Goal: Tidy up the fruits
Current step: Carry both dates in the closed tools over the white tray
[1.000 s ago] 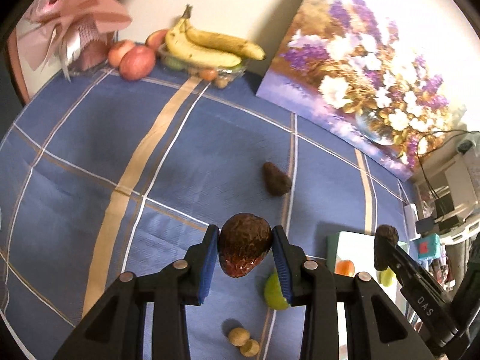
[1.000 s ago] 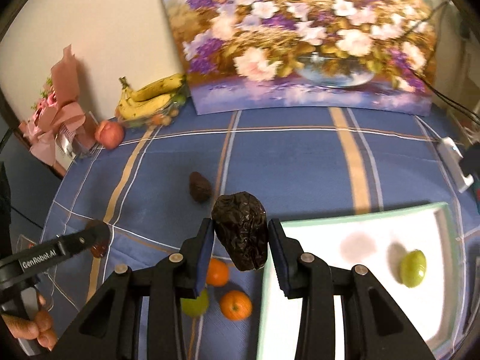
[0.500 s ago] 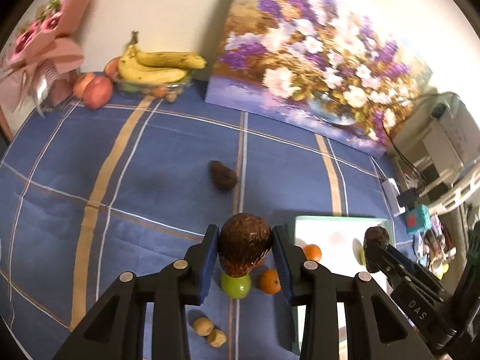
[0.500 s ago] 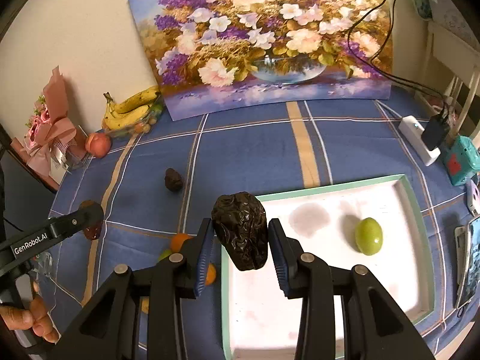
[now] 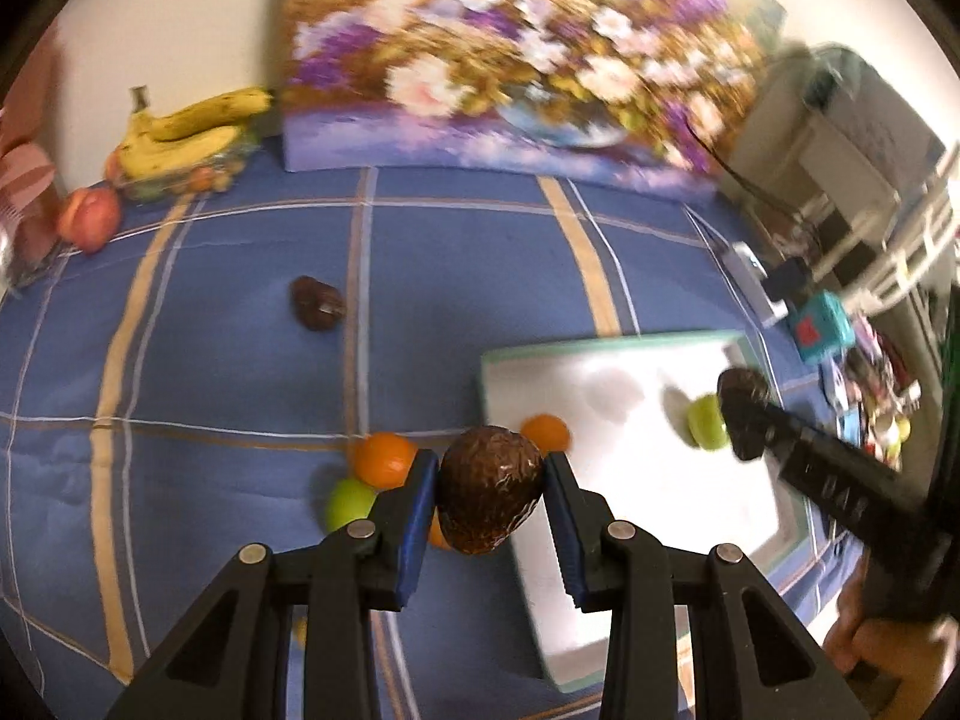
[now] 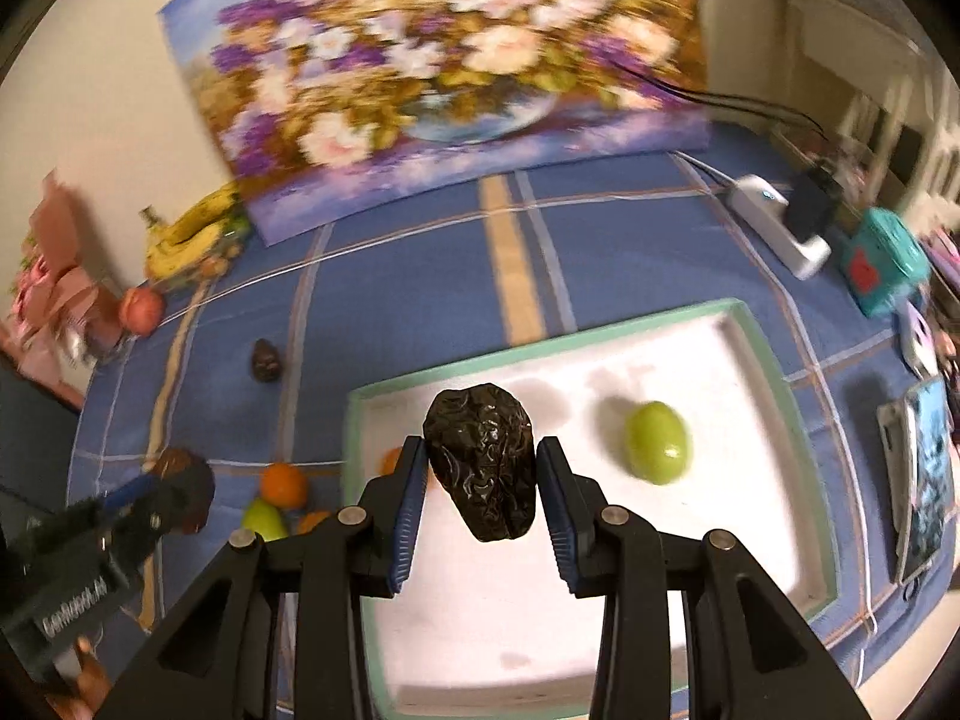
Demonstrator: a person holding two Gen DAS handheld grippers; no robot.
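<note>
My left gripper (image 5: 487,495) is shut on a brown avocado (image 5: 487,487), held above the left edge of the white tray (image 5: 606,354). My right gripper (image 6: 480,480) is shut on a black wrinkled avocado (image 6: 483,459) over the tray's (image 6: 750,324) left half. A green fruit (image 6: 657,441) lies in the tray. A third dark avocado (image 5: 317,303) rests on the blue cloth. Oranges (image 5: 383,457) and a green fruit (image 5: 348,501) sit just left of the tray. In the left wrist view the right gripper (image 5: 744,414) hangs over the tray's right side.
Bananas (image 5: 186,132) in a clear box and a peach (image 5: 90,216) sit at the back left beside a pink bouquet (image 6: 54,294). A flower painting (image 6: 456,66) leans on the wall. A power strip (image 6: 777,222), a teal box (image 6: 882,258) and a phone (image 6: 921,468) lie right of the tray.
Both grippers carried their avocados rightward: the left from over the cloth to the tray's left edge, the right from the tray's left rim to over its inside. Both views rolled.
</note>
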